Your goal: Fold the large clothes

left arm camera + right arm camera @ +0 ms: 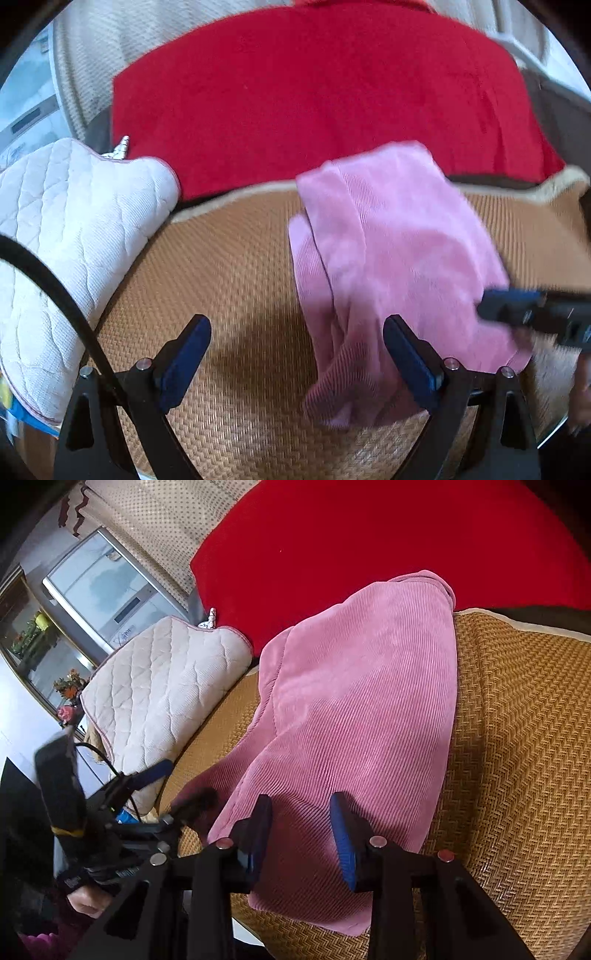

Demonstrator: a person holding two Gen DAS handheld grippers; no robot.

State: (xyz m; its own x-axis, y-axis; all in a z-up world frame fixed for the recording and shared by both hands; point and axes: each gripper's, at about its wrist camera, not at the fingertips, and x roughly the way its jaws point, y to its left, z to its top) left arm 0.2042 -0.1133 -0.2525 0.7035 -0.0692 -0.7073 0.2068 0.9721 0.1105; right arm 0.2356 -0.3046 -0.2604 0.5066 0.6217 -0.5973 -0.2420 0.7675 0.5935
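Note:
A pink corduroy garment (391, 236) lies folded lengthwise on a woven straw mat (229, 266). One narrow end reaches the red cover behind, and the other end is rumpled near the front. In the left wrist view my left gripper (297, 326) stands wide open above the mat and holds nothing; the garment's rumpled end lies under its right finger (404, 345). My right gripper (301, 806) hovers over the near end of the garment (354, 709), jaws partly apart, with flat cloth showing in the gap. From the left view the right gripper (487, 306) sits at the garment's right edge.
A red cover (303, 96) drapes the sofa back behind the mat. A white quilted cushion (66, 236) lies at the mat's left edge. A black cable (55, 288) crosses it. A person's hand (86, 899) holds the left gripper (181, 784). A fridge (107, 590) stands far left.

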